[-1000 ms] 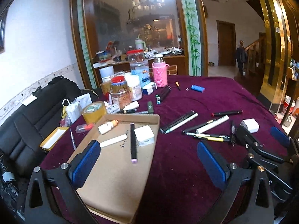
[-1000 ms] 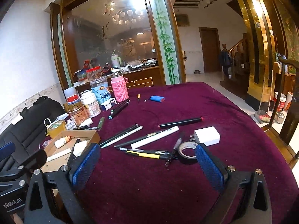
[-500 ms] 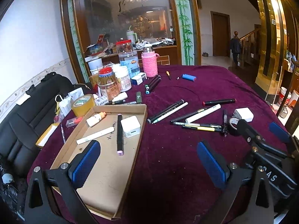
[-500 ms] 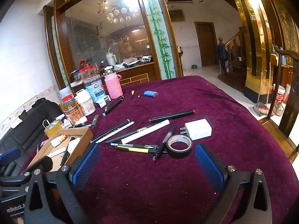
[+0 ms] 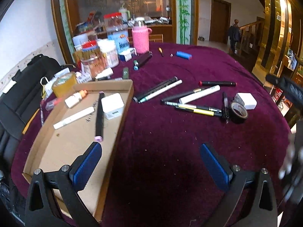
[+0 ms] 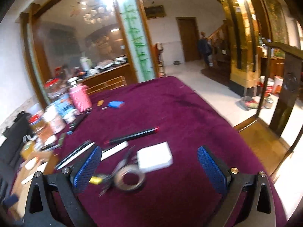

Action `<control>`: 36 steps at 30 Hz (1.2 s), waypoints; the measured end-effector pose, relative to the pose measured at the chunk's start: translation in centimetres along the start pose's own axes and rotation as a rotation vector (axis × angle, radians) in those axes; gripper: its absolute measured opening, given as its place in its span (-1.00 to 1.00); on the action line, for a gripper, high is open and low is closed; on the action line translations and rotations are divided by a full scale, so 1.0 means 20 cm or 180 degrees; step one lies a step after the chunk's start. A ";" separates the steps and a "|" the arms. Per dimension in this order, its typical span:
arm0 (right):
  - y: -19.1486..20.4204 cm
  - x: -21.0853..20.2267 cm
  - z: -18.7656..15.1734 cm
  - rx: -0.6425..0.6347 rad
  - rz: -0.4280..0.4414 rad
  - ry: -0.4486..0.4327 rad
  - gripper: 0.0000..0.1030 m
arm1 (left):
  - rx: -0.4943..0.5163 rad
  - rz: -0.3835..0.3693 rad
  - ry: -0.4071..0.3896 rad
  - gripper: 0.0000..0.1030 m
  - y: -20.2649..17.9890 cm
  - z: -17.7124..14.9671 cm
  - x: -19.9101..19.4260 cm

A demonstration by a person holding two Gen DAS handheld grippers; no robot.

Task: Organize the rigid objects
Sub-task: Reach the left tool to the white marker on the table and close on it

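Both jaws spread and empty, my right gripper (image 6: 147,165) hovers over the white charger block (image 6: 155,158) (light, stiff, slick; grip its flat sides), right of the pens; left gripper (image 5: 151,167) waits near the cardboard tray (image 5: 121,121).

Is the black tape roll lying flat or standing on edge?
Lying flat. The black tape roll rests on the purple tablecloth with its hole facing up, beside the white charger.

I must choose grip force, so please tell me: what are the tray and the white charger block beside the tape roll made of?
The tray looks like matte brown cardboard: folded walls, raw edges. The white charger block beside the tape roll seems smooth hard plastic with rounded corners, though its finish is hard to confirm.
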State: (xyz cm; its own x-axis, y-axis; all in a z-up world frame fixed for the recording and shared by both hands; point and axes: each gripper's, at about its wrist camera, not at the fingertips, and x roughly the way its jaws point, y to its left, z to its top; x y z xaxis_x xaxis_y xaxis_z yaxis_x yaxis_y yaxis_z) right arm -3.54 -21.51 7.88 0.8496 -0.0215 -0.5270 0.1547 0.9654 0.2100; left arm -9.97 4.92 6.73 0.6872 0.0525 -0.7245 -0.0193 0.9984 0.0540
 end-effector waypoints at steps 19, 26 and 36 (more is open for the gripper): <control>-0.15 0.30 -0.01 0.0275 0.0214 0.0391 0.99 | 0.1065 -0.0297 0.0281 0.99 -0.43 0.47 0.67; -0.13 0.31 -0.01 0.0238 0.0241 0.0432 0.99 | 0.1115 -0.0717 0.0680 0.41 -0.43 0.45 0.78; -0.13 0.32 -0.03 0.0253 0.0234 0.0489 0.99 | 0.1040 -0.0977 0.0674 -0.62 -0.40 0.27 0.53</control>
State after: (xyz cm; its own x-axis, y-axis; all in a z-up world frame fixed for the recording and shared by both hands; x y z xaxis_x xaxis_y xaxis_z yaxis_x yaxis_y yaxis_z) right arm 1.18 -24.04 3.58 0.7741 0.0940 -0.6261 0.1397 0.9392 0.3138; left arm 1.37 -2.61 2.44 0.4622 -0.2055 -0.8626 0.4128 0.9108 0.0042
